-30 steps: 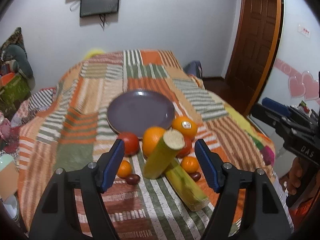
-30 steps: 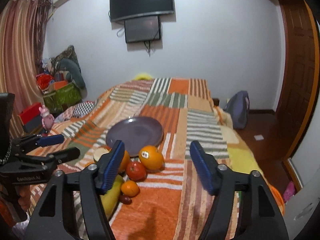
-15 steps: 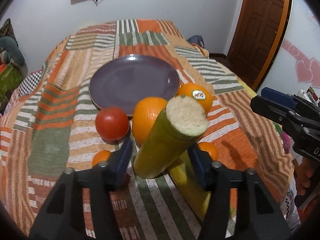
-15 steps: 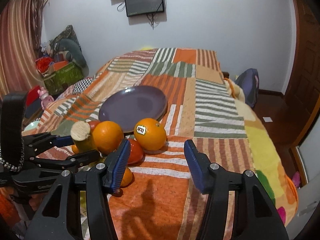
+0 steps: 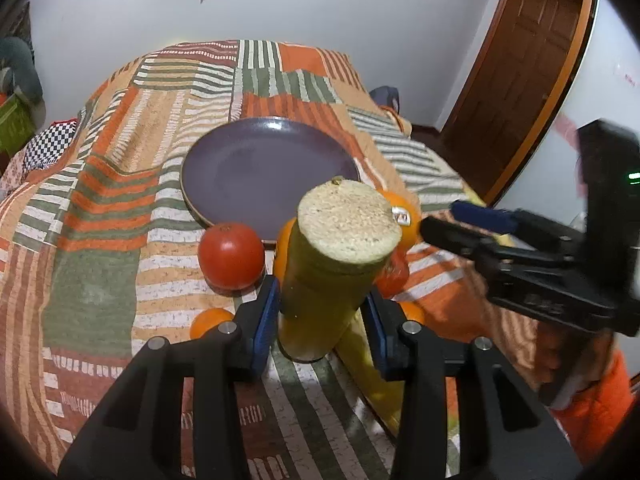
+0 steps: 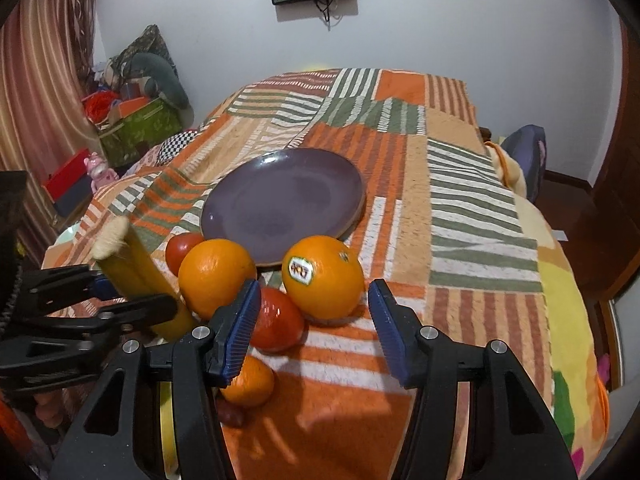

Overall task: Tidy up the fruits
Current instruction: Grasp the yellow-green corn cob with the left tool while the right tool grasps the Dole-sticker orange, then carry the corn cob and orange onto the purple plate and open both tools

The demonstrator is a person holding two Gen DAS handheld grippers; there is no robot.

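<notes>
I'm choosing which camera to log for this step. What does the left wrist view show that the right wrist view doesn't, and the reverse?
Only the left wrist view shows the cane's cut end face and the blue pads of the left hand-held gripper on either side of it. Only the right shows the open right hand-held gripper framing the stickered orange, plus the curtain. Both show the plate, a tomato and the blanket.

Between the left jaws, the sugarcane piece (image 5: 336,276) hides most of an orange (image 5: 285,254) behind it. Below the right gripper's left jaw, a small dark fruit (image 6: 231,414) is half covered (kind unclear). Right of the left jaws, the right gripper (image 5: 460,224) is motion-blurred.
</notes>
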